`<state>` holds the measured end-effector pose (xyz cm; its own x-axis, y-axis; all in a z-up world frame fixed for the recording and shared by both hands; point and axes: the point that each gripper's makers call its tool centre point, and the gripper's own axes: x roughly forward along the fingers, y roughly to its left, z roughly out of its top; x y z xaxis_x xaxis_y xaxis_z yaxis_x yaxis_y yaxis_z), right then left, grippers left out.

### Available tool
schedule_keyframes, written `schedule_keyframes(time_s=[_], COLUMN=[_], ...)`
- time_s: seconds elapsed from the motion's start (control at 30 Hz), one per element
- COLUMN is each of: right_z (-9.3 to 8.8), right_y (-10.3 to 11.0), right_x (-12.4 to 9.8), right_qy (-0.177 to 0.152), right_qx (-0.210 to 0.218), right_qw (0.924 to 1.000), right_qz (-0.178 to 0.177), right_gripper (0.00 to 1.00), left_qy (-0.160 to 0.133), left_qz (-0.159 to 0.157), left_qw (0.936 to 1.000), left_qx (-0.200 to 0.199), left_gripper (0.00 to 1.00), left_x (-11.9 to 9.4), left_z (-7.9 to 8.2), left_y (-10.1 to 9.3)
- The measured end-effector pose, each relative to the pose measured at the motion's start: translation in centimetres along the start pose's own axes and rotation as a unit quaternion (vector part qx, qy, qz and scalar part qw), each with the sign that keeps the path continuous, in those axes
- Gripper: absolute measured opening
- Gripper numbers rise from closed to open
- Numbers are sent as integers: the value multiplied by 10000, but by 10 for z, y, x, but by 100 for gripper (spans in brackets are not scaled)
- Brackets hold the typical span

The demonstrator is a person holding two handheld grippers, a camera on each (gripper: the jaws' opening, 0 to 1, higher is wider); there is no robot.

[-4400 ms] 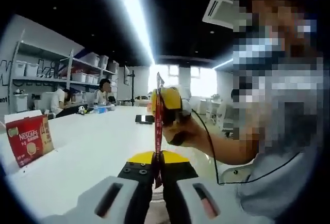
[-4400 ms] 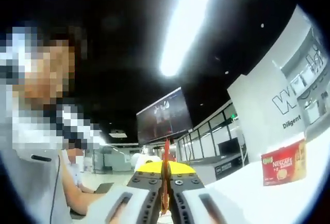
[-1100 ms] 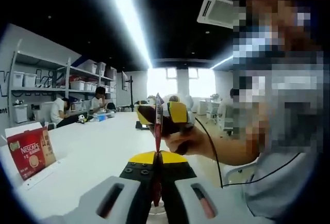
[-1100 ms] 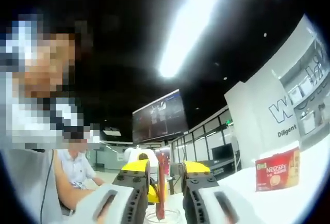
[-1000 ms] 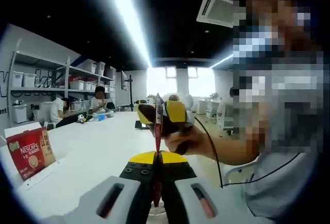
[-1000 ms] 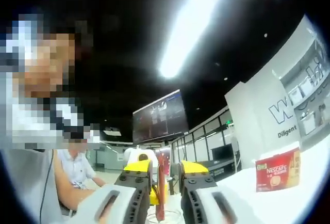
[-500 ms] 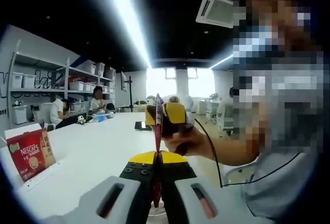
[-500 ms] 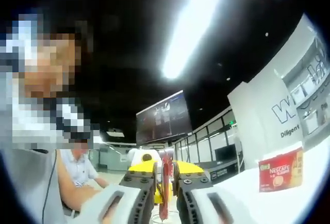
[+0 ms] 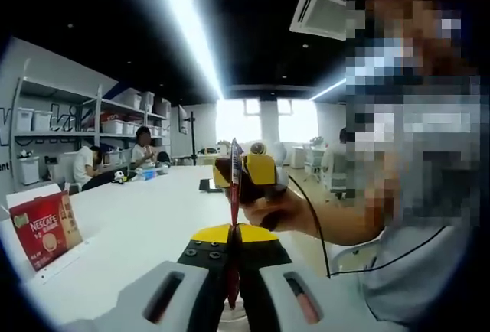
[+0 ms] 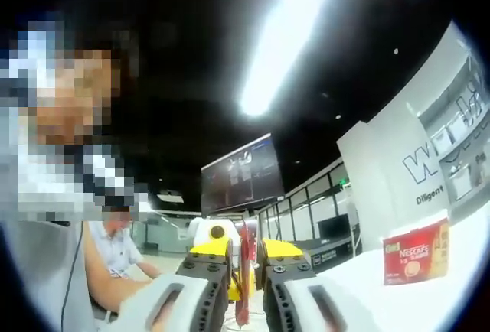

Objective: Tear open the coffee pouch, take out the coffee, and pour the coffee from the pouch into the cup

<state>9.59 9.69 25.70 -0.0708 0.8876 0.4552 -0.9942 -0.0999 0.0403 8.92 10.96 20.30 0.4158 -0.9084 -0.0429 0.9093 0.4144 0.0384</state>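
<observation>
Coffee pouch (image 9: pixel 233 194): thin film, glossy red, seen edge-on. Left gripper (image 9: pixel 233 234): yellow plastic tips, matt black jaw faces with screw heads, smooth light-grey plastic bodies. Right gripper (image 10: pixel 244 254): same finishes. Table (image 9: pixel 145 225): smooth white top, slight sheen. Coffee box (image 9: pixel 42 229): printed red cardboard, satin.

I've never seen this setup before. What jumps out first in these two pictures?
A thin red coffee pouch stands upright, clamped in the left gripper at the bottom of its view. In the right gripper view the pouch sits between the right gripper jaws, which stand slightly apart. A red Nescafe box rests on the white table.
</observation>
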Motion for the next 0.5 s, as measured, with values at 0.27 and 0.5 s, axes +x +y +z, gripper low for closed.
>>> schedule_keyframes(time_s=[0.27, 0.5], right_z=[-2, -4], right_y=[2, 2], right_x=[0, 0], right_qy=[32, 24], right_qx=[-17, 60], right_qw=[10000, 10000], right_qz=[12, 27], right_gripper=[3, 6], left_qy=[-181, -153], left_qz=[-19, -60], left_qw=[9998, 9997], left_qx=[-30, 176], left_gripper=[9, 4], left_x=[4, 11], left_z=[10, 20], left_y=[0, -1])
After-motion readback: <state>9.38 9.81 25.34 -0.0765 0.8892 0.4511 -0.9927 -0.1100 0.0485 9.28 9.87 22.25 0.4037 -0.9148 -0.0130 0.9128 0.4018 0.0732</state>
